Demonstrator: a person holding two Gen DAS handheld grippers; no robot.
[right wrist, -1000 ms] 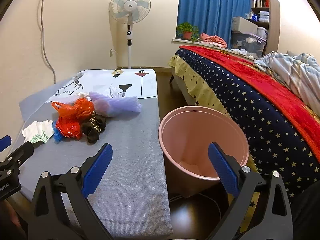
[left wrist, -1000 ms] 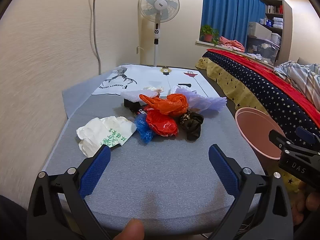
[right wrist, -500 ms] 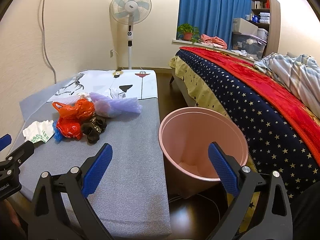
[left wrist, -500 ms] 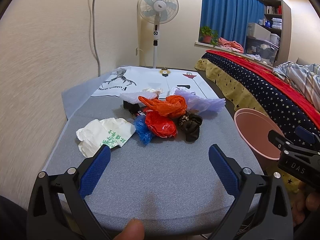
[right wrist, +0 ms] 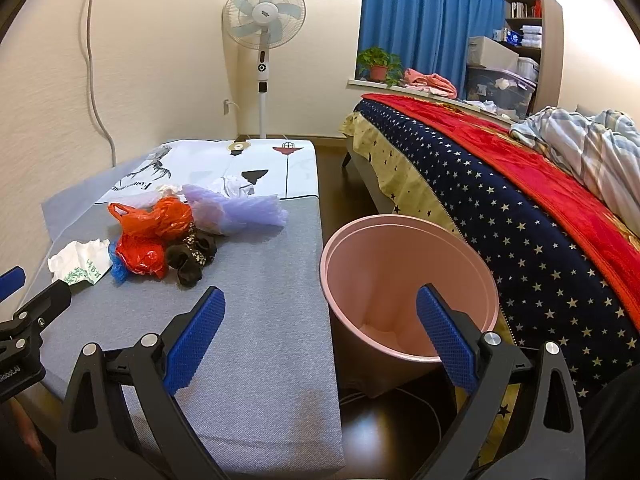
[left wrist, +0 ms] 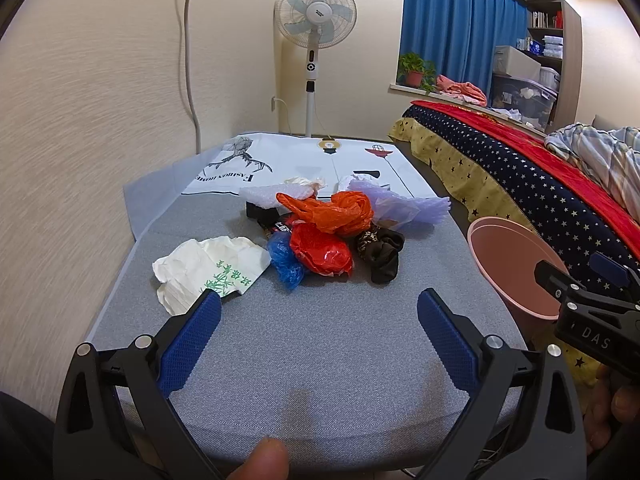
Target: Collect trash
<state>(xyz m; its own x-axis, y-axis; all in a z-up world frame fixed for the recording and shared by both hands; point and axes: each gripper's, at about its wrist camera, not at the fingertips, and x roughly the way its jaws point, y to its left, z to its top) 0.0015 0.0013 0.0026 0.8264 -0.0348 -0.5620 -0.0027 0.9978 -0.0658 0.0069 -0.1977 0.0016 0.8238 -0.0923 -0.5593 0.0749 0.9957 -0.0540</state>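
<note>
The trash sits in a heap in the middle of the soft gray tabletop (left wrist: 320,344): a crinkly orange bag (left wrist: 332,210), a shiny red bag (left wrist: 320,250), a crumpled white paper (left wrist: 208,266) and a dark cloth lump (left wrist: 380,250). The left gripper (left wrist: 319,320) and right gripper (right wrist: 320,320) are both spread wide, holding nothing, with bare tabletop before the heap. Only the right view looks down inside the smooth round pink bin (right wrist: 400,264), which stands on the floor just beside the tabletop's right edge
</note>
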